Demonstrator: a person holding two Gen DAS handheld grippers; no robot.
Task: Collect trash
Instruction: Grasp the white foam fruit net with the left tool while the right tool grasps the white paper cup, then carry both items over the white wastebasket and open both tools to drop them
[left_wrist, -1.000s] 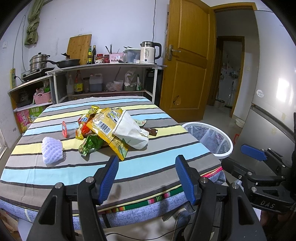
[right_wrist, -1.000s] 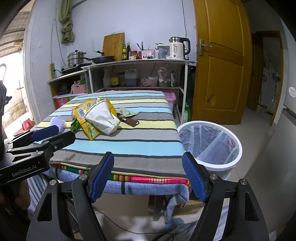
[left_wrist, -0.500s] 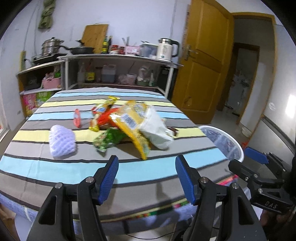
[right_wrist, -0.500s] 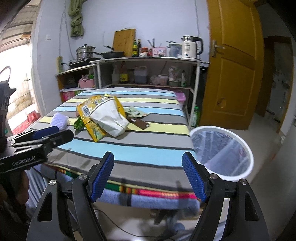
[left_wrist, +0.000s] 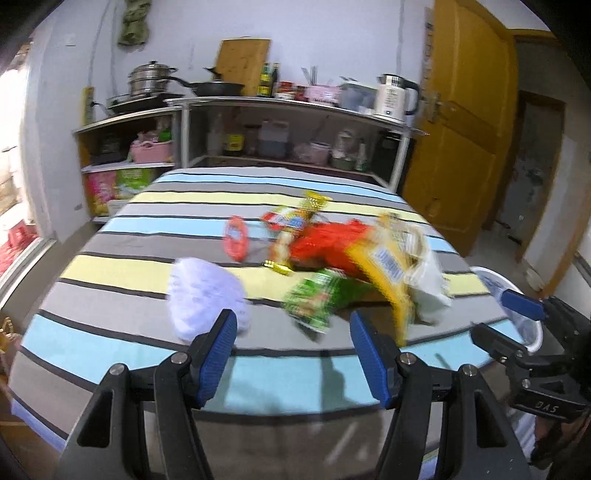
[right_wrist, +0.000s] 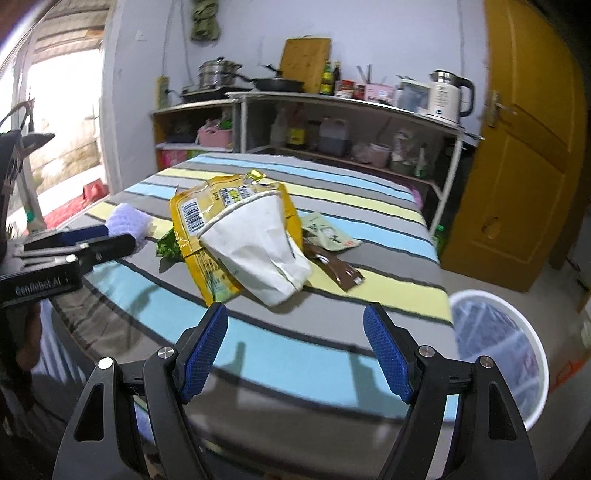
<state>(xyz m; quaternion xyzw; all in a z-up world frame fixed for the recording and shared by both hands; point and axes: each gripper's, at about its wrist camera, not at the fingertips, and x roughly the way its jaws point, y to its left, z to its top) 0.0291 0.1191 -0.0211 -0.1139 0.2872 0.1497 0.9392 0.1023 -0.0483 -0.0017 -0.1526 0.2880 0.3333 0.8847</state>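
Striped cloth in blue, grey and yellow covers the desk (right_wrist: 332, 354), on which the trash is heaped. Listed there: yellow crinkled snack bag (right_wrist: 207, 218) with a white paper pouch (right_wrist: 258, 251) lying on it; green foil wrapper (left_wrist: 314, 299); red wrapper (left_wrist: 325, 243); white foam net sleeve (left_wrist: 203, 295); brown flat sachet (right_wrist: 340, 273). White plastic-lined bin (right_wrist: 498, 350) is seen standing beside the desk's right edge. Left gripper (left_wrist: 291, 354) and right gripper (right_wrist: 295, 350) are held with jaws spread wide, nothing between them, above the desk's near edge.

Left hand-held gripper (left_wrist: 291, 354) gapes empty over striped table (left_wrist: 110, 299); wrappers (left_wrist: 332, 266) beyond; white foam net (left_wrist: 205, 295) near.
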